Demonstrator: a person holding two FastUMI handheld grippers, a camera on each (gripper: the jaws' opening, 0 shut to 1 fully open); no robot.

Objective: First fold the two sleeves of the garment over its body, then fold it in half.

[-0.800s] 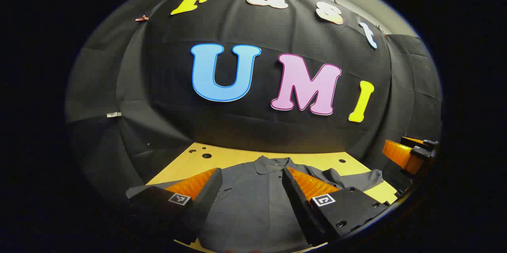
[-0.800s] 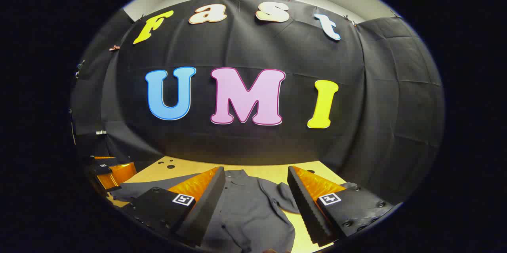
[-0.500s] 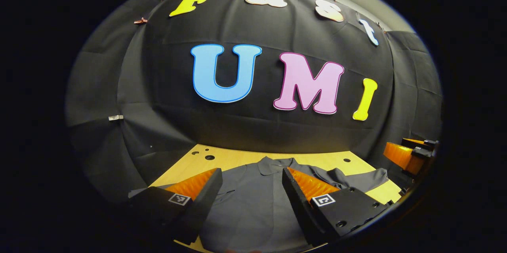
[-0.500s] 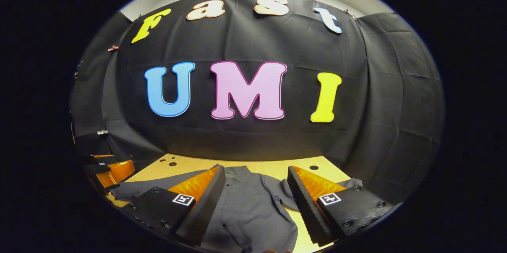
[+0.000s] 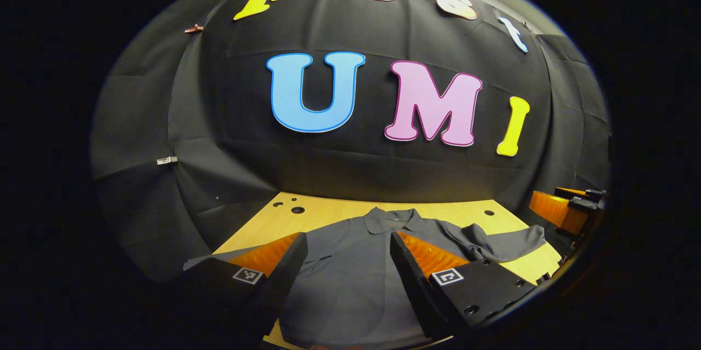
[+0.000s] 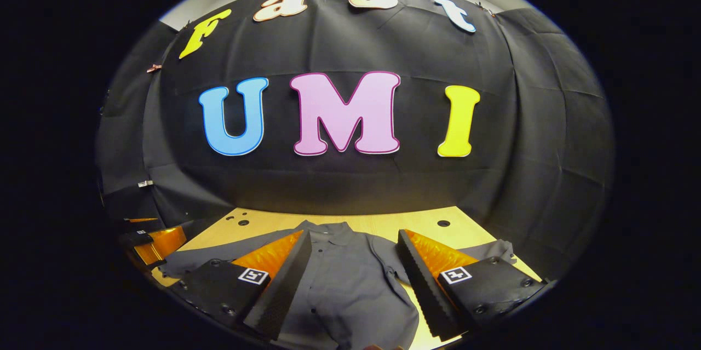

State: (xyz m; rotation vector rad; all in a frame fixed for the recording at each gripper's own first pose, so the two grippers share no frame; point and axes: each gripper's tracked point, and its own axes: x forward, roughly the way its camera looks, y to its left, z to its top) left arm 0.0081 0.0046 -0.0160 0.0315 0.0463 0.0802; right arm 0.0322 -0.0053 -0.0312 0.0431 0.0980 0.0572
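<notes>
With both sleeves unfolded, garment (image 5: 350, 279) flat on tabletop (image 5: 328, 213) at 6 o'clock, left gripper (image 5: 348, 273) and right gripper (image 6: 356, 279) jaws open, empty; next: grasp a sleeve (image 5: 509, 240) at 3 o'clock.

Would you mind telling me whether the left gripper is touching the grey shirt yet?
Cannot tell. In the left gripper view, the open left gripper frames the grey shirt, but neither contact nor a gap shows plainly.
</notes>
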